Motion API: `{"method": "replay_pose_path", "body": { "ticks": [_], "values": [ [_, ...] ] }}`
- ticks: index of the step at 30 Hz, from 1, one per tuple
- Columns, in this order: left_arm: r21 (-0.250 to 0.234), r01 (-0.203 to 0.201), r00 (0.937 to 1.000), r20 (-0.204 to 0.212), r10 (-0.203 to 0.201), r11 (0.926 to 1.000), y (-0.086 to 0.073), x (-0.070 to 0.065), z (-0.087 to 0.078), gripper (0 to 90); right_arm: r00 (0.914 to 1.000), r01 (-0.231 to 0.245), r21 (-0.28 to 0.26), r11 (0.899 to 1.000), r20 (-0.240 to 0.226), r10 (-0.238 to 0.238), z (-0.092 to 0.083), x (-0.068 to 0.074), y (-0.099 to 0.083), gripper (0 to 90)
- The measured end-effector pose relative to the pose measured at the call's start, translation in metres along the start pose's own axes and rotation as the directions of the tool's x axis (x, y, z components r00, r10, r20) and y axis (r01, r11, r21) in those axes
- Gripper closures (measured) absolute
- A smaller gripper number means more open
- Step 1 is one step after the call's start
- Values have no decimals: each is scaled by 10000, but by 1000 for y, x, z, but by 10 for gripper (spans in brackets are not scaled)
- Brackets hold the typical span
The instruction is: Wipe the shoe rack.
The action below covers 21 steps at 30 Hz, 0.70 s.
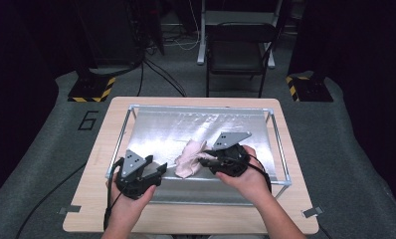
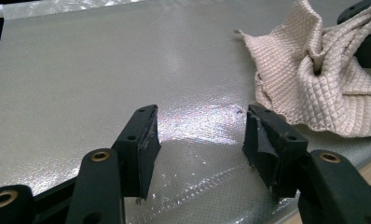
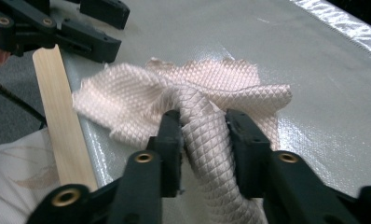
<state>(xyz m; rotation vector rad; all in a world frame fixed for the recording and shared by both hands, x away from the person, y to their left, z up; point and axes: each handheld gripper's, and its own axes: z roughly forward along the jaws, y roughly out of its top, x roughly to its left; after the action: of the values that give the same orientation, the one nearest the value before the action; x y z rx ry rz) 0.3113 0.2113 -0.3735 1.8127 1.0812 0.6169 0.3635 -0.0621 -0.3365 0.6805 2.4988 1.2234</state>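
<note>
A pale pink quilted cloth (image 1: 188, 158) lies crumpled on the silver mat (image 1: 186, 124), toward its front middle. My right gripper (image 1: 203, 158) reaches in from the cloth's right side. In the right gripper view its jaws (image 3: 204, 126) pinch a bunched ridge of the cloth (image 3: 197, 88), with a pad pressing on each side. My left gripper (image 1: 158, 169) hovers to the left of the cloth near the mat's front edge. Its jaws stand open (image 2: 200, 135) with bare mat between them. The cloth (image 2: 314, 79) sits beyond them to the right.
A thin metal frame (image 1: 131, 107) rims the mat on a wooden table (image 1: 186, 219). Behind the table stand a black chair (image 1: 236, 55) and two bases with yellow-black stripes (image 1: 91, 89). Cables trail from both grippers toward the front edge.
</note>
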Motion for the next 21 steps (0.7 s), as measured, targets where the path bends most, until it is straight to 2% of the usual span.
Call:
{"method": "replay_pose_path", "body": {
  "ticks": [1,4,8,11,13,15,18,20,21],
  "values": [
    [3,-6,10000,-1,6,10000,0,0,0,445,9998,182,71,9998,-52,-181,1,-1,0,719],
    [-17,-6,10000,-13,6,10000,0,0,0,445,9995,303,160,9994,-82,-302,1,0,-1,781],
    [16,-1,10000,3,1,10000,0,0,0,445,9997,168,245,9996,-172,-164,1,0,-2,809],
    [9,10,10000,-1,-10,10000,0,0,0,445,9991,323,311,9990,-288,-314,-2,-1,-4,826],
    [-9,8,10000,-11,-8,10000,0,0,0,445,9985,425,298,9987,-366,-414,-5,-1,-6,829],
    [7,-18,10000,-7,18,10000,0,0,0,445,9990,230,302,9993,-385,-219,-8,-1,-8,830],
    [-17,9,10000,2,-9,10000,0,0,0,445,9988,227,259,9994,-430,-216,-17,-3,-14,826],
    [-35,25,10000,-5,-25,10000,0,0,0,445,9991,92,188,9998,-411,-84,-21,-3,-16,793],
    [-39,24,10000,-3,-24,10000,0,0,0,445,9988,171,156,9997,-466,-164,-23,-4,-16,746]
  ]
}}
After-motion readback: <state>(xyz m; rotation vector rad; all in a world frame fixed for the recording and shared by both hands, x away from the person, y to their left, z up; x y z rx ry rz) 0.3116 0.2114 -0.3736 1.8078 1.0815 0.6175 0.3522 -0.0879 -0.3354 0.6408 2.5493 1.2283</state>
